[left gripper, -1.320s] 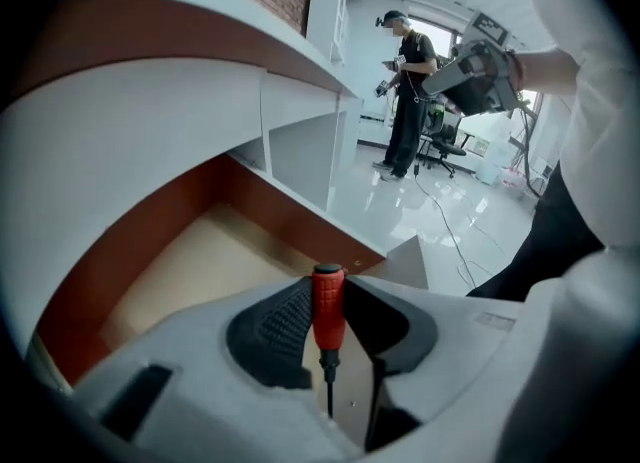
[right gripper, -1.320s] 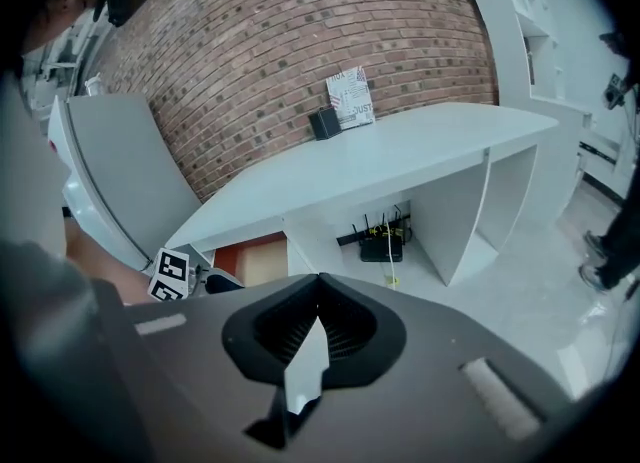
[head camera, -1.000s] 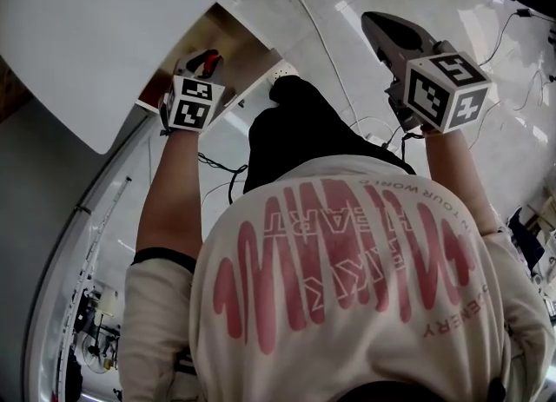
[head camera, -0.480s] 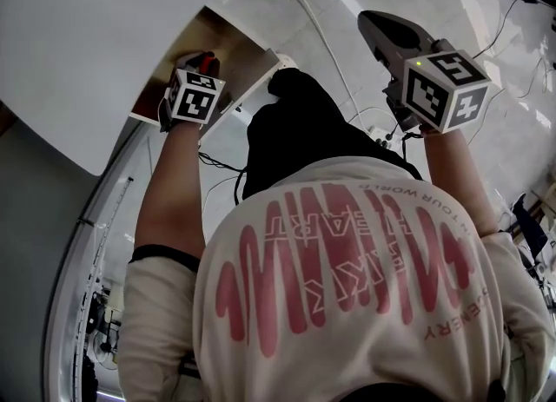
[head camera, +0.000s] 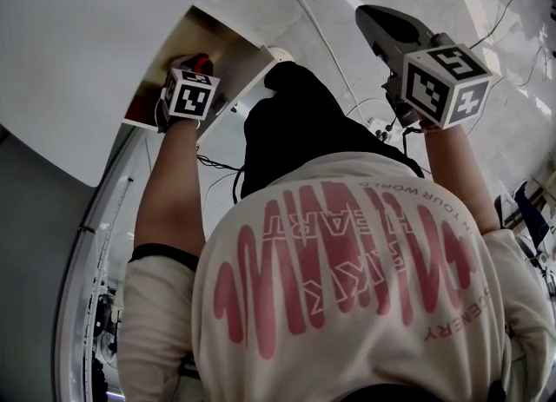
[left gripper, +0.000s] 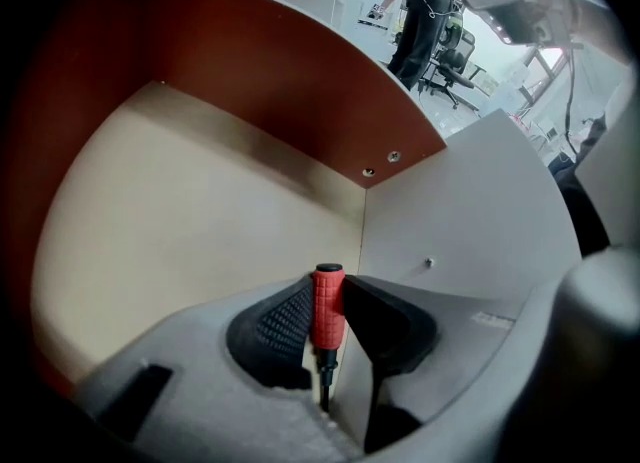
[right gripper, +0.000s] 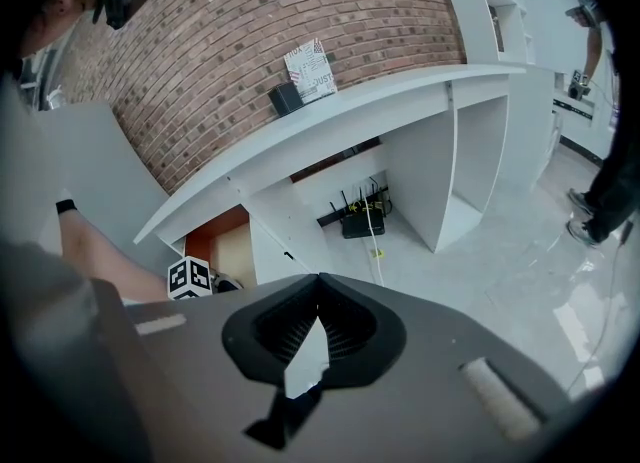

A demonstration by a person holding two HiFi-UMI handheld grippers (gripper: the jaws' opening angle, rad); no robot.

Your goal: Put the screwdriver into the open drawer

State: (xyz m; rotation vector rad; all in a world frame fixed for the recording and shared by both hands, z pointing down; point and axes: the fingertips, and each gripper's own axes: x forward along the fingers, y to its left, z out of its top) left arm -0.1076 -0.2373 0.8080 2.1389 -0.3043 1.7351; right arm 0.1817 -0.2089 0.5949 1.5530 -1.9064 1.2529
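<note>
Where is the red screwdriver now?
The screwdriver is gripped in the left tongs, handle pointing into the open drawer, above its pale floor; upper left in the head view.

Surface point(right gripper: 330, 116): long, white, curved — set against the brick wall point(right gripper: 260, 21)
Box point(right gripper: 311, 68): upright on the surface, dark block point(right gripper: 286, 98) just beside
Router point(right gripper: 361, 219): black — beneath the surface

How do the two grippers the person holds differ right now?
The left gripper is clamped on a red screwdriver; the right gripper is shut on nothing. The left gripper points down into the drawer; the right gripper hangs over the floor, outside it. Both look identically built.
</note>
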